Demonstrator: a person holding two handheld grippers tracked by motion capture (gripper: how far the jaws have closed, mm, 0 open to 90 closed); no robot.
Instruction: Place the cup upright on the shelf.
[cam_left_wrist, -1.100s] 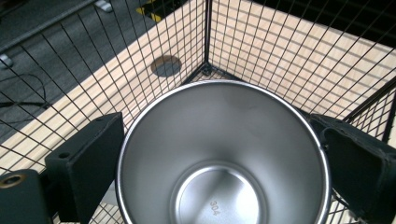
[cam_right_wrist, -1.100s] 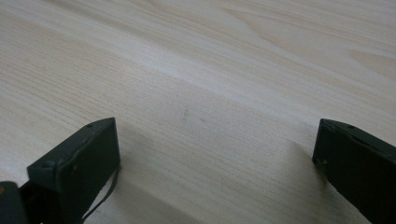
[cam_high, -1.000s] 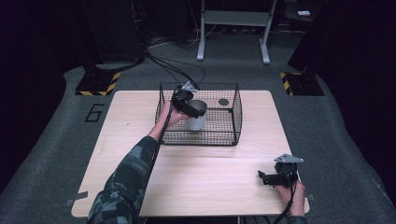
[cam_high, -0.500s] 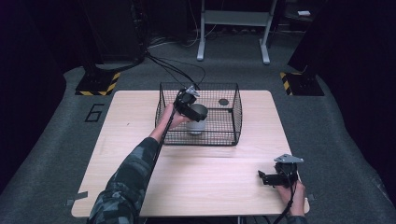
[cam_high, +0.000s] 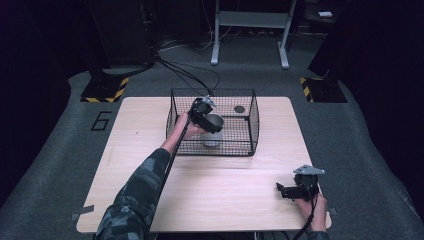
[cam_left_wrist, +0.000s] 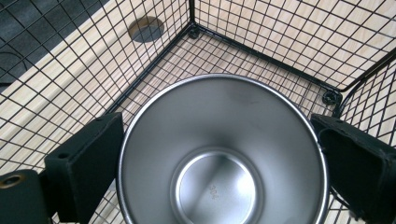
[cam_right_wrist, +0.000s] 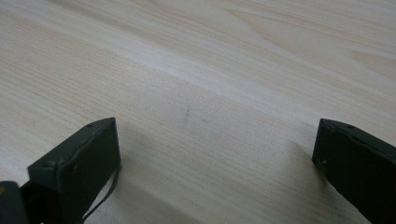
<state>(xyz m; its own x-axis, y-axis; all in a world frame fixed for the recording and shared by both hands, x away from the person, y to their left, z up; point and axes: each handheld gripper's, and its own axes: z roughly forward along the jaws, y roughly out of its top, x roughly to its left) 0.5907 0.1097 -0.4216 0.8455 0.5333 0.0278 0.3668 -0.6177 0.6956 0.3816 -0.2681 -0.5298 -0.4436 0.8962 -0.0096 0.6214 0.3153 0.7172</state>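
Left gripper (cam_high: 214, 122) hangs over the wire basket (cam_high: 248, 144) at the table's (cam_high: 150, 195) far middle, jaws straddling a steel cup (cam_left_wrist: 223, 154). Left pad (cam_left_wrist: 86, 163) looks just at the rim, right pad is apart; no grip on it as far as I can tell. Cup sits upright on the basket floor. I'd expect it to be light, rigid, slick polished metal: squeeze across the rim, squarely. Right gripper (cam_high: 289, 190) rests spread at the near right, holding nothing.

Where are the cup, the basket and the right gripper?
cup (cam_left_wrist: 219, 154): left gripper view, inner wall.
basket (cam_high: 250, 96): high view, far right rim.
right gripper (cam_high: 280, 189): high view, between its fingertips.
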